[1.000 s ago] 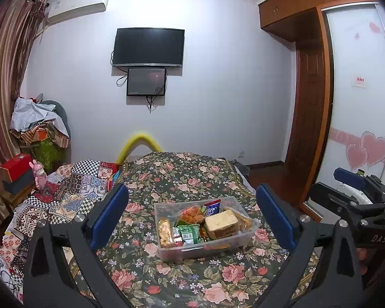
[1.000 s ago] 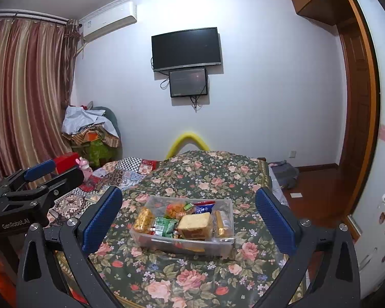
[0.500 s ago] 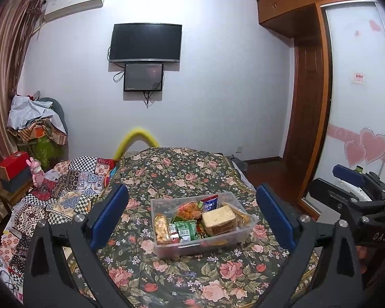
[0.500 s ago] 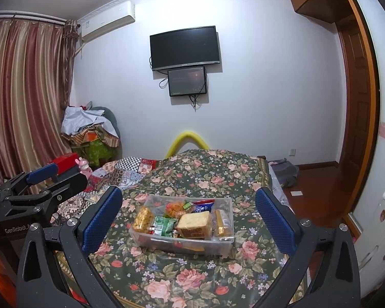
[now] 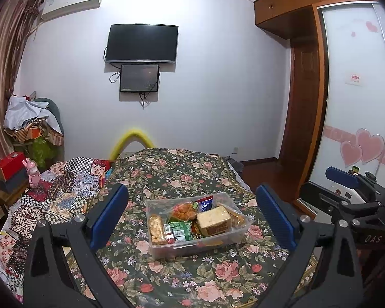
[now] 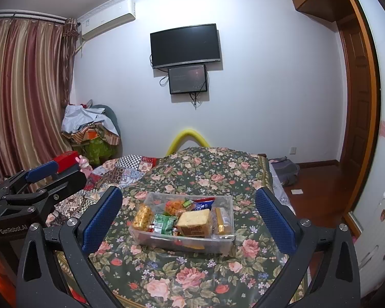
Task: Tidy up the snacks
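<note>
A: Where?
B: Clear snack bin (image 5: pixel 196 227) mid-bed, toward the near edge of floral bedspread (image 5: pixel 166 174).
A: Grippers?
B: Left gripper (image 5: pixel 192 217) and right gripper (image 6: pixel 188 217) spread wide, empty.
A: Handling?
B: Probably light, crinkly, crushable; best pinched by packet edges.

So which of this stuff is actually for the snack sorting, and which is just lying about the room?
For the job:
clear plastic bin
bread pack
green packets
orange snack bag
left tongs, open
right tongs, open

Just lying about:
television
clothes pile
pink toy
patchwork quilt
</note>
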Motion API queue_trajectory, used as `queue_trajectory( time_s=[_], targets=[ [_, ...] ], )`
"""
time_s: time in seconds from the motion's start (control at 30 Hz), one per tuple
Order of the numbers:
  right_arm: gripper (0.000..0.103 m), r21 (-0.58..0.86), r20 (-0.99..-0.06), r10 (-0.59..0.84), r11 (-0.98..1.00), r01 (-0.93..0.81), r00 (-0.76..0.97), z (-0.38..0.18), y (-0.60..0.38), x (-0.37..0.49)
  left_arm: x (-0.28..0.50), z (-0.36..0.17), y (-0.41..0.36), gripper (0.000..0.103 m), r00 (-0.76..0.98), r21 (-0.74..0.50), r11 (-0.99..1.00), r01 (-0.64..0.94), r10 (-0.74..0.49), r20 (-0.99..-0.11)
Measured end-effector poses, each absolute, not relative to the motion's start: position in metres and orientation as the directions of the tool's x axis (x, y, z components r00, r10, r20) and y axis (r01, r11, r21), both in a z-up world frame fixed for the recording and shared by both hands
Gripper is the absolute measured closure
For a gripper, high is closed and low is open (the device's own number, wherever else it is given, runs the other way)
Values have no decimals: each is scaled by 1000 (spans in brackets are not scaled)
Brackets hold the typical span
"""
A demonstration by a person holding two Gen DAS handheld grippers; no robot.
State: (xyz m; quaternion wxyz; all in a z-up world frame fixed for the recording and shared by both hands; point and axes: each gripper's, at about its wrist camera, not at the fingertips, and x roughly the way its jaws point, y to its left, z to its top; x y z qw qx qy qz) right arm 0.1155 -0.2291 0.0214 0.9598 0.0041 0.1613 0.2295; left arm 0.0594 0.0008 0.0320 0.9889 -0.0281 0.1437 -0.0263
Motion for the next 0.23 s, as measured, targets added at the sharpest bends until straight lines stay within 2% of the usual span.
queue_trajectory(
  time_s=[0.23],
  targets=[
    [0,89,-313,441,895,-437,841,20,-230,117,64,29,1,2,953,-72,997,41,-60,-298]
  ],
)
